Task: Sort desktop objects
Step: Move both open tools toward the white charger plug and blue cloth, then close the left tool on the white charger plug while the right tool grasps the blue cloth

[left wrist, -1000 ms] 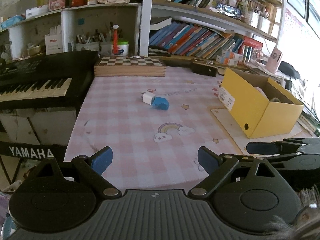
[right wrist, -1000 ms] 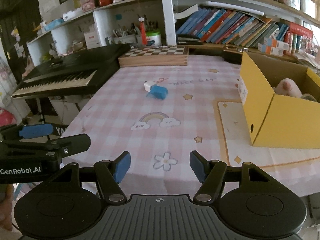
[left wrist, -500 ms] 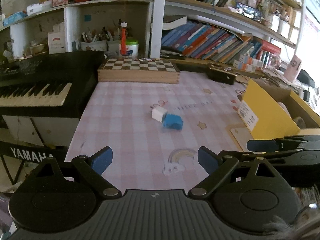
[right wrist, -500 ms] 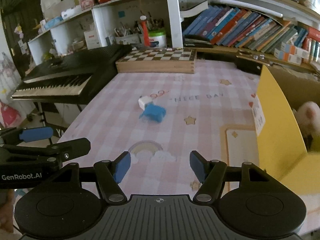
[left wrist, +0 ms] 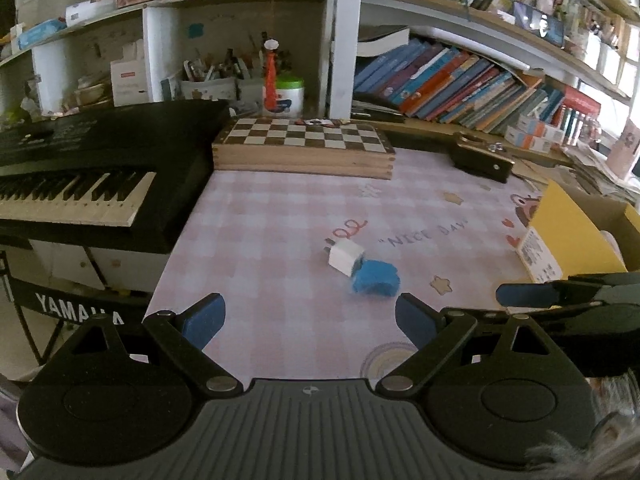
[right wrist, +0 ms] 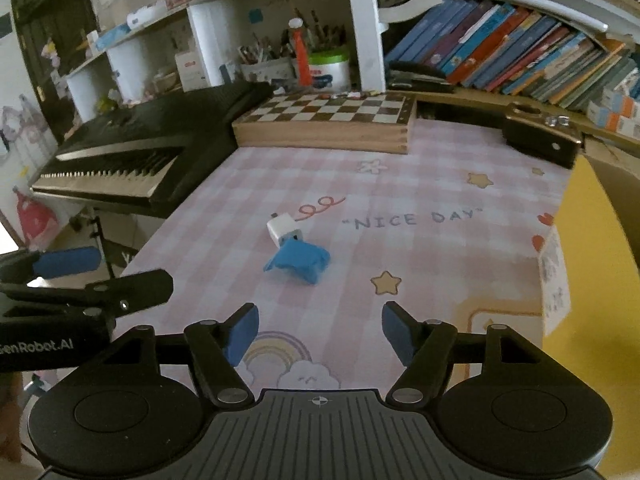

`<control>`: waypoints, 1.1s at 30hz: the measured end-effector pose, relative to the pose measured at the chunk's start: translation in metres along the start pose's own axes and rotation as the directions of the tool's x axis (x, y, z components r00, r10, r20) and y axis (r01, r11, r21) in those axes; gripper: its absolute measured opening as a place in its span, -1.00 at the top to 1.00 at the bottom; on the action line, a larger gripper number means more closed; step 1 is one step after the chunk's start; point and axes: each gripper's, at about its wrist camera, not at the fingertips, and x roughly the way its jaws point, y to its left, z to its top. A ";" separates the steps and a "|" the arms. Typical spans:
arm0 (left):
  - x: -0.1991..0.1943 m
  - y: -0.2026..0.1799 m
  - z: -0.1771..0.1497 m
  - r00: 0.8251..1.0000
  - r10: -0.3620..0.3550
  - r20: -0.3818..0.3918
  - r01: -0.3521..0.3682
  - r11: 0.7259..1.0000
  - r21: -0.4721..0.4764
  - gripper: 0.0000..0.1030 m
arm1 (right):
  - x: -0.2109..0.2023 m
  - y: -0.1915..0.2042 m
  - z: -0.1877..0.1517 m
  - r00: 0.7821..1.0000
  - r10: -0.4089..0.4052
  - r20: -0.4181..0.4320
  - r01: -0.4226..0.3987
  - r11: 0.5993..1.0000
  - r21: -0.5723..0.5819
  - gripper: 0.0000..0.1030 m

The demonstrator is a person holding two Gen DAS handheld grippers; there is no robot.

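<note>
A white charger plug and a crumpled blue object lie touching on the pink checked tablecloth. They also show in the right wrist view: the plug, the blue object. My left gripper is open and empty, just short of the blue object. My right gripper is open and empty, a little short of the same pair. Each gripper shows at the edge of the other's view.
A yellow cardboard box stands at the right, also in the right wrist view. A wooden chessboard box and a small dark case sit at the back. A black Yamaha keyboard borders the table on the left. Bookshelves stand behind.
Both grippers have moved forward over the table toward the plug and blue object, which now appear nearer and larger. Both stay open.
</note>
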 end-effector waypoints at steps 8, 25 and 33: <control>0.019 0.008 0.016 0.998 0.068 -0.008 -0.068 0.998 -0.018 -0.79 | 0.042 -0.001 0.015 0.999 0.035 -0.009 -0.036 0.998 -0.054 -0.36; 0.047 0.005 0.031 0.992 0.120 -0.049 -0.120 0.993 0.003 -0.79 | 0.102 0.011 0.025 0.996 0.076 -0.045 -0.082 0.985 -0.153 -0.23; 0.069 -0.007 0.037 0.995 0.076 -0.063 -0.075 0.997 0.027 -0.79 | 0.086 0.001 0.027 0.999 0.031 -0.008 -0.032 0.981 -0.189 0.06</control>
